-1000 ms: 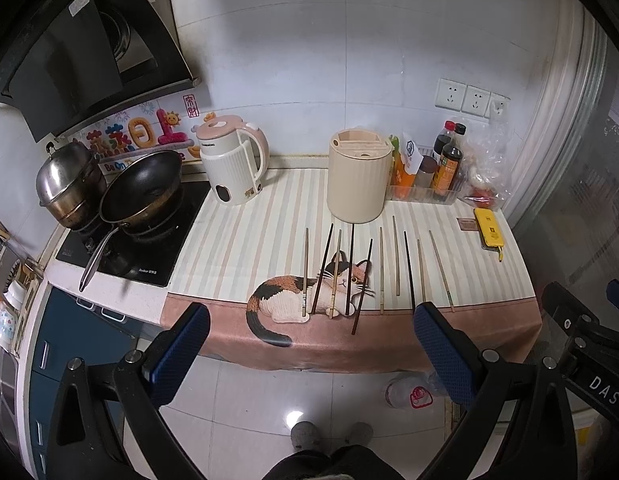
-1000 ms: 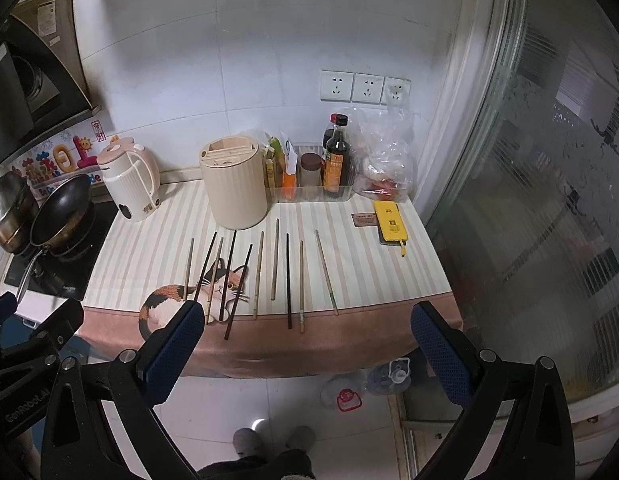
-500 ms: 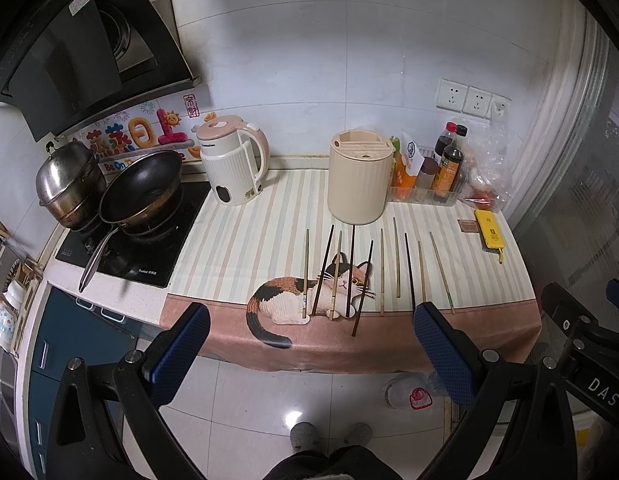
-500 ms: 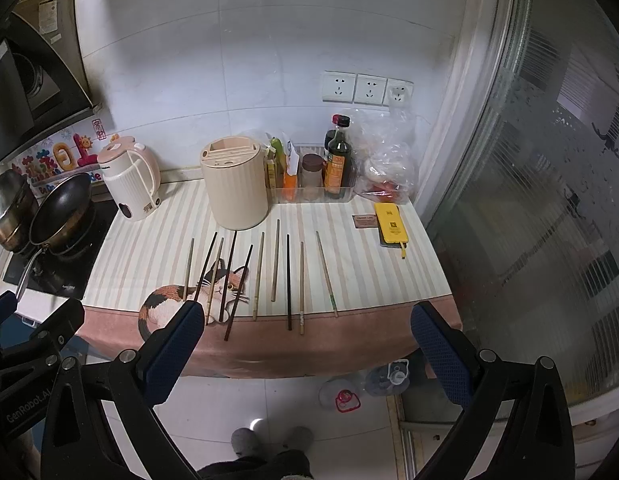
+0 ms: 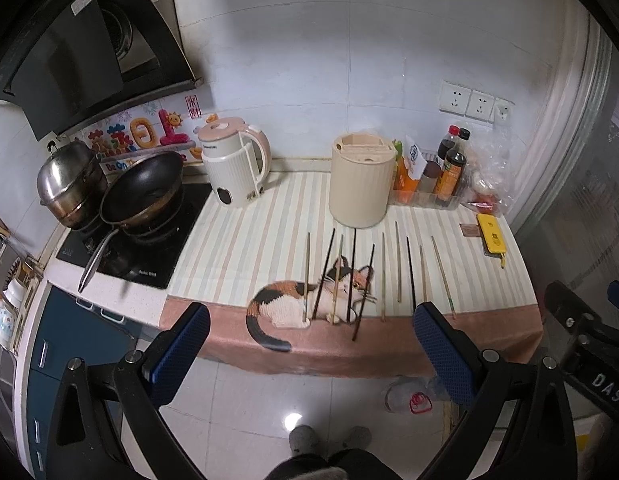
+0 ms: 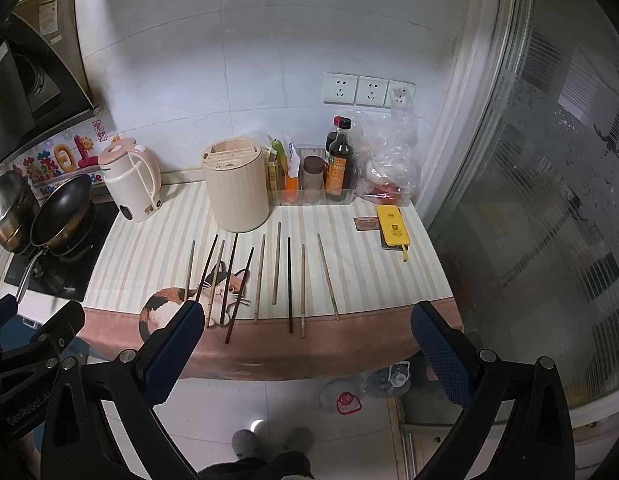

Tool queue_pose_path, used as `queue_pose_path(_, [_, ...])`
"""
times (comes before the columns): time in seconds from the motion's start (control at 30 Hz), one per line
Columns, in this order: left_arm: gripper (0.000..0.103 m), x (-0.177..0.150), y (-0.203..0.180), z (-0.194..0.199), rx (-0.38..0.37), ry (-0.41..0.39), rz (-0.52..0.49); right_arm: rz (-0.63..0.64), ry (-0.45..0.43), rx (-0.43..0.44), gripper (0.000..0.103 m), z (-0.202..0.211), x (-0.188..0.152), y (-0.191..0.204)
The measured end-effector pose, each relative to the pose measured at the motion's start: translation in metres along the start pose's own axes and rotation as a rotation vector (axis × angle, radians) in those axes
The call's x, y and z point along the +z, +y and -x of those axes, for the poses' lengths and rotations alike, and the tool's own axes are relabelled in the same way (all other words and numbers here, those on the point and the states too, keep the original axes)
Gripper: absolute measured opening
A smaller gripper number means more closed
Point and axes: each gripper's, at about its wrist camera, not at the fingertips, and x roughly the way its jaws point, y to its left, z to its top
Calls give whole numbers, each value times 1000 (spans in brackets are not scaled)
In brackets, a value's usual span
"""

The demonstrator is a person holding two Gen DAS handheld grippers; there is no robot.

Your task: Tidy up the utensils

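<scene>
Several chopsticks [image 5: 383, 276] [image 6: 276, 268], some dark and some pale wood, lie side by side on a striped mat with a cat picture [image 5: 253, 248] [image 6: 369, 276]. Behind them stands a cream ribbed utensil holder [image 5: 361, 186] [image 6: 237, 190] with slots in its top. My left gripper [image 5: 309, 344] is open and empty, held in the air in front of the counter edge. My right gripper [image 6: 305, 344] is also open and empty, at a like distance from the counter. Each gripper's side shows at the edge of the other's view.
A pink and white kettle [image 5: 235, 168] [image 6: 131, 184] stands left of the holder. A black wok [image 5: 143, 192] and a steel pot [image 5: 67, 184] sit on the hob. Sauce bottles [image 6: 339, 164], a plastic bag [image 6: 389, 160] and a yellow device [image 6: 393, 228] are at the right. A glass door is further right.
Both views have drifted very slightly; the counter looks a touch nearer. Both grippers stay open and nothing on the counter has moved.
</scene>
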Motion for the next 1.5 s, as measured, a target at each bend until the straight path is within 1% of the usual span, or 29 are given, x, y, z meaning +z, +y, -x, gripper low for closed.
queue_pose_path(0.07, [103, 4, 0, -8, 8, -29, -3, -20, -11, 4, 103, -7, 3, -3])
queue_pose_path(0.17, [103, 11, 1, -30, 45, -54, 0, -54, -15, 14, 103, -27, 9, -10])
queue_pose_path(0.27, [103, 17, 1, -63, 103, -60, 10, -82, 18, 17, 103, -69, 12, -19])
queue_pose_path(0.37, [103, 18, 1, -102, 154, -29, 6, -67, 66, 4, 103, -114, 13, -22])
queue_pose_path(0.5, [103, 15, 3, -157, 199, 44, -25, -45, 141, -15, 100, -176, 13, -16])
queue_pose_path(0.6, [103, 13, 8, -201, 207, 113, -23, -35, 194, -24, 99, -216, 11, -9])
queue_pose_path(0.7, [103, 10, 13, -234, 204, 150, -18, -26, 248, -17, 97, -257, 9, 5])
queue_pose_path(0.73, [103, 10, 15, -245, 198, 161, -14, -23, 259, -12, 91, -266, 8, 9])
queue_pose_path(0.8, [103, 10, 19, -271, 177, 202, -4, -9, 310, 3, 73, -297, 9, 20])
queue_pose_path(0.87, [103, 12, 24, -294, 155, 239, 6, -13, 357, 28, 62, -321, 7, 29])
queue_pose_path(1.0, [103, 19, 28, -339, 119, 314, 10, -61, 447, 78, 50, -369, 10, 41])
queue_pose_path(1.07, [102, 22, 28, -363, 92, 353, 3, -87, 478, 102, 48, -388, 12, 46])
queue_pose_path(1.1, [101, 23, 27, -378, 63, 384, -1, -97, 493, 109, 47, -398, 13, 48])
queue_pose_path(1.13, [98, 23, 27, -387, 43, 406, -4, -108, 508, 114, 47, -408, 15, 51])
queue_pose_path(1.17, [86, 21, 26, -401, 24, 442, -15, -119, 522, 119, 46, -416, 16, 53])
queue_pose_path(1.2, [75, 20, 25, -410, 16, 461, -25, -132, 538, 126, 46, -424, 17, 55])
queue_pose_path(1.27, [64, 15, 26, -430, -3, 515, -37, -153, 572, 141, 46, -439, 18, 60])
queue_pose_path(1.33, [58, 12, 28, -439, -8, 543, -42, -147, 596, 149, 46, -451, 19, 69])
queue_pose_path(1.37, [52, 11, 28, -444, -8, 553, -51, -136, 608, 143, 46, -457, 19, 74])
queue_pose_path(1.4, [44, 10, 28, -446, -7, 557, -59, -127, 617, 134, 46, -463, 19, 79])
queue_pose_path(1.43, [44, 9, 29, -448, -16, 556, -65, -119, 627, 131, 46, -469, 18, 84])
queue_pose_path(1.47, [40, 10, 30, -449, -29, 551, -63, -113, 634, 129, 46, -472, 18, 88])
queue_pose_path(1.5, [32, 11, 31, -450, -41, 544, -62, -103, 646, 117, 46, -478, 16, 94])
